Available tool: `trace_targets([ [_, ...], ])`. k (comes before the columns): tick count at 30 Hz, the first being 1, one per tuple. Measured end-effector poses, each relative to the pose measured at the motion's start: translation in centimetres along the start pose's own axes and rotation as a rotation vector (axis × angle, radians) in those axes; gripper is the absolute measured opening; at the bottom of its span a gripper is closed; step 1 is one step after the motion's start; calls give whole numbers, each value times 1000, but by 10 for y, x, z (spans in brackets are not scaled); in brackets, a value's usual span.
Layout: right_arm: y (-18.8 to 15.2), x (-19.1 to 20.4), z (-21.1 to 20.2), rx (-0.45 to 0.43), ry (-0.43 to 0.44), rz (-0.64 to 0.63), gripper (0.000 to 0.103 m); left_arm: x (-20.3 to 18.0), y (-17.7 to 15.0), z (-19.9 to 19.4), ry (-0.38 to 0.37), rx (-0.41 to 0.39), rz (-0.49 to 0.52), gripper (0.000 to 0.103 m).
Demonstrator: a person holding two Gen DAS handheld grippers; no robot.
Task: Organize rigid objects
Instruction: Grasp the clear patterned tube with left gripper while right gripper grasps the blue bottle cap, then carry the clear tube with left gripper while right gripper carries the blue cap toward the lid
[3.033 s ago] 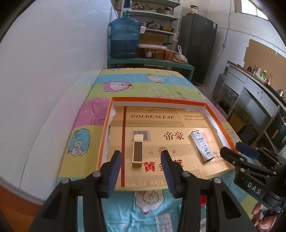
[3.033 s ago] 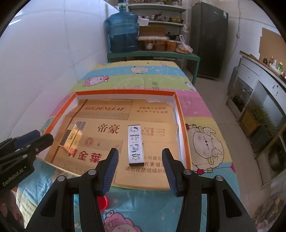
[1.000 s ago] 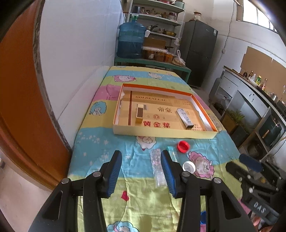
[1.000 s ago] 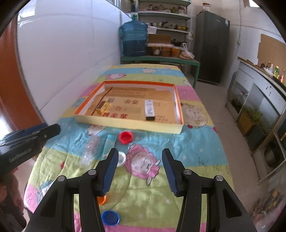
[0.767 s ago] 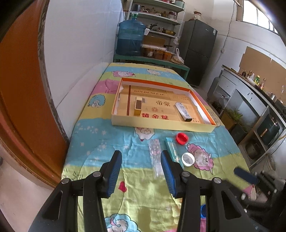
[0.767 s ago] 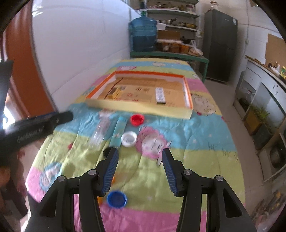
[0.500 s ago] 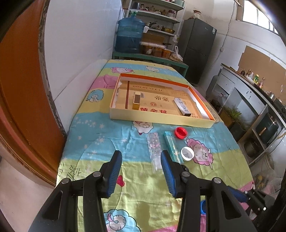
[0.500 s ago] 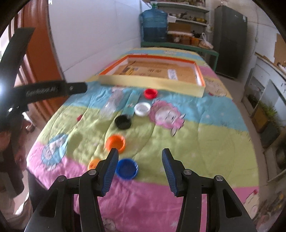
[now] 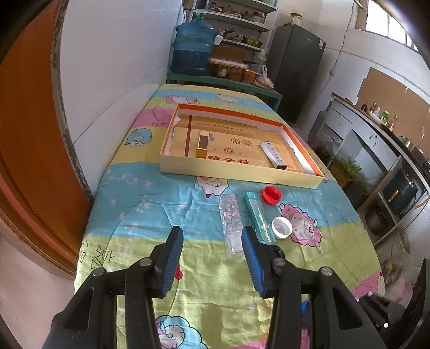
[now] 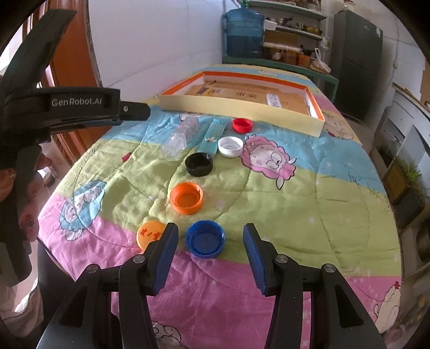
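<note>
1. The right gripper is low over the near edge of the table; its jaws are closing, and the blue cap lies between them on the cloth, but the pads do not touch it.
2. Just left of the blue cap lies a yellow-orange cap, partly behind the left finger.
3. Farther in, an orange cap lies with its open side up, then a black cap, then a white cap and a red cap, all apart from each other.
4. The left gripper hangs above the cloth with its jaws apart and nothing between them; in the right view it shows at the left edge, held by a hand.
5. In front of it lie a clear flat case and a teal lighter, side by side; the white cap is just right of the lighter.
6. Behind these stands the tray, low-walled with an orange rim. A small brown-and-yellow box stands in its left part, and a white box lies in its right part.
7. Beyond the table are a blue water jug, shelves and a dark fridge.
</note>
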State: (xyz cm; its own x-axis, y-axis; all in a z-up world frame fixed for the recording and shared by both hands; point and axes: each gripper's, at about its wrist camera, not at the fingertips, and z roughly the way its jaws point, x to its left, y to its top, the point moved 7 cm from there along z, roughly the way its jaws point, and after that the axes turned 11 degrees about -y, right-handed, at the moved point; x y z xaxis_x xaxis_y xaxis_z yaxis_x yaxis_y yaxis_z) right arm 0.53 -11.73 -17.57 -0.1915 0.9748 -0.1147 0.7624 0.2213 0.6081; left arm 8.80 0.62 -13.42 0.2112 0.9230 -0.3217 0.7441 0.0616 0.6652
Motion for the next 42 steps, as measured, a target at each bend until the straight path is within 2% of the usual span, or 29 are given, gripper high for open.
trace_targets([
  [1, -1, 0, 1, 7, -4, -3, 31, 0, 0, 2, 0, 2, 0, 46],
  [10, 5, -11, -4, -37, -22, 20, 31, -12, 1, 34, -4, 45, 23, 46],
  [11, 6, -14, -4, -39, -22, 28, 31, -14, 1, 43, 3, 59, 31, 45],
  [13, 7, -16, -3, -37, -17, 38, 31, -14, 2, 53, 19, 72, 43, 29],
  [14, 7, -17, -3, -36, -17, 42, 31, -13, 2, 61, 35, 89, 46, 28],
  [17, 8, -21, -1, -37, -17, 52, 31, -17, 1, 71, -4, 99, 37, 28],
  [22, 9, -28, 3, -34, -10, 78, 31, -22, -3, 83, 10, 135, 50, 27],
  [26, 9, -32, 4, -33, -3, 92, 31, -21, -2, 86, 2, 128, 38, 26],
  [28, 9, -34, 5, -32, -1, 98, 31, -21, -2, 86, -7, 126, 42, 21],
  [34, 9, -38, 6, -31, 3, 117, 31, -21, -1, 83, -36, 109, 42, 20],
  [42, 20, -46, 2, -61, 6, 139, 31, -26, 9, 60, -36, 51, 46, 20],
])
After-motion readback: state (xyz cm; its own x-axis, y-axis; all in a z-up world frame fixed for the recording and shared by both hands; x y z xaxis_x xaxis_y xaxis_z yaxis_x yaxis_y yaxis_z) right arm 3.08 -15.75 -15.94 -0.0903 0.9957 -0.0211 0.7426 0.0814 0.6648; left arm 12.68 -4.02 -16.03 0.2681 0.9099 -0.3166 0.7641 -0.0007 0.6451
